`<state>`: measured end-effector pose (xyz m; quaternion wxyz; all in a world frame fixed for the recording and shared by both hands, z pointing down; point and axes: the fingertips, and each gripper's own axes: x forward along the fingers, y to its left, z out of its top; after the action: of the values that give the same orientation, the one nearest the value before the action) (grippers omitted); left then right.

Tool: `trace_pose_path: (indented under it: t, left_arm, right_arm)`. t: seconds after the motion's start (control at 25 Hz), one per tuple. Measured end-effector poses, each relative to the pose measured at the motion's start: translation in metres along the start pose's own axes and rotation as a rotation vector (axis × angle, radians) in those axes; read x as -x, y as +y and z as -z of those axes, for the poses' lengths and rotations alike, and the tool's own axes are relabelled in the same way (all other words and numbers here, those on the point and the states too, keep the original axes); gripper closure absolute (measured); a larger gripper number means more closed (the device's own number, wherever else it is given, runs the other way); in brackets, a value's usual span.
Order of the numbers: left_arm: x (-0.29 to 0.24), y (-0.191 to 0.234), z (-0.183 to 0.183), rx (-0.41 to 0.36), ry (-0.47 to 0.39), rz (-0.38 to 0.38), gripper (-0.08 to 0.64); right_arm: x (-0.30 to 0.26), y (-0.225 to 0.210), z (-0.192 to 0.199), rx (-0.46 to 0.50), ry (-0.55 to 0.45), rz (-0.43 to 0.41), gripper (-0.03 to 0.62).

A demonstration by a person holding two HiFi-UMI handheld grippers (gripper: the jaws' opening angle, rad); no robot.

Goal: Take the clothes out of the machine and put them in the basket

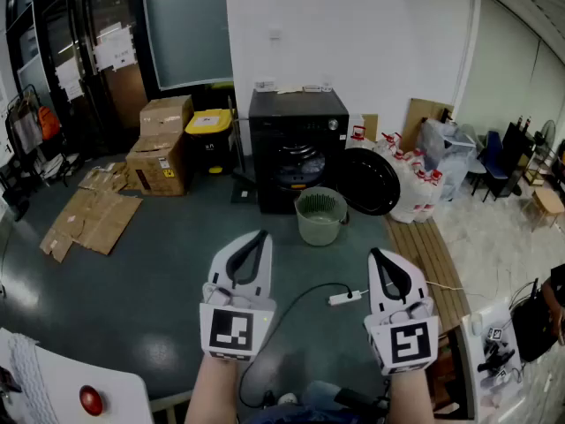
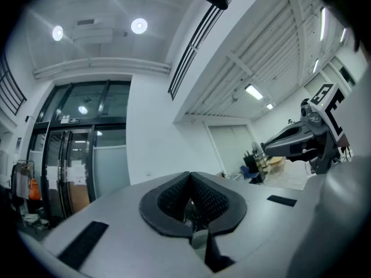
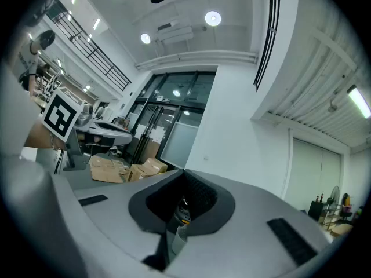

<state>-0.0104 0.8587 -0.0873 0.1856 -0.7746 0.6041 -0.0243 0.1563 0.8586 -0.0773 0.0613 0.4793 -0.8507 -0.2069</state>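
Note:
A black front-loading machine [image 1: 297, 148] stands against the far white wall with its round door [image 1: 370, 182] swung open to the right. Clothes [image 1: 297, 160] show inside the drum. A pale green basket [image 1: 320, 215] sits on the floor just in front of the machine. My left gripper [image 1: 261, 235] and right gripper [image 1: 374, 253] are held side by side well short of the basket, both shut and empty. In the left gripper view the jaws [image 2: 189, 174] meet at the tip; the right gripper [image 3: 184, 171] looks the same in its own view.
Cardboard boxes [image 1: 161, 145] and flattened cardboard [image 1: 88, 216] lie at the left. A yellow-lidded bin [image 1: 208, 138] stands beside the machine. White bags [image 1: 417, 186] pile at the right. A power strip [image 1: 343, 298] with cable lies on the floor. A wooden pallet [image 1: 431, 259] sits right.

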Motion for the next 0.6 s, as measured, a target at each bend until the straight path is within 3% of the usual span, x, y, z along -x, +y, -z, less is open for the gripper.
trace_pose_path:
  t: [0.2, 0.32, 0.4, 0.44, 0.48, 0.52, 0.6]
  left_arm:
    - [0.008, 0.010, 0.006, -0.026, -0.002, 0.015, 0.558]
    - [0.011, 0.013, 0.014, -0.006, -0.003, 0.014, 0.557]
    - [0.011, 0.019, 0.020, 0.033, 0.003, -0.012, 0.556]
    - [0.009, 0.022, 0.024, 0.067, 0.008, -0.021, 0.526]
    - [0.005, 0.025, 0.027, 0.104, 0.013, -0.025, 0.330]
    - [0.000, 0.028, 0.031, 0.135, 0.015, -0.030, 0.067]
    - [-0.009, 0.038, 0.038, 0.159, 0.021, -0.055, 0.018]
  right_arm:
    - [-0.008, 0.014, -0.004, -0.007, 0.001, 0.012, 0.591]
    - [-0.011, 0.024, -0.003, 0.016, 0.005, -0.001, 0.591]
    - [-0.017, 0.031, 0.005, -0.033, 0.036, -0.028, 0.591]
    - [-0.022, 0.036, 0.010, -0.081, 0.052, -0.054, 0.495]
    - [-0.029, 0.039, 0.013, -0.130, 0.055, -0.080, 0.241]
    - [-0.035, 0.041, 0.016, -0.169, 0.049, -0.092, 0.082]
    - [-0.047, 0.038, 0.020, -0.205, 0.045, -0.075, 0.048]
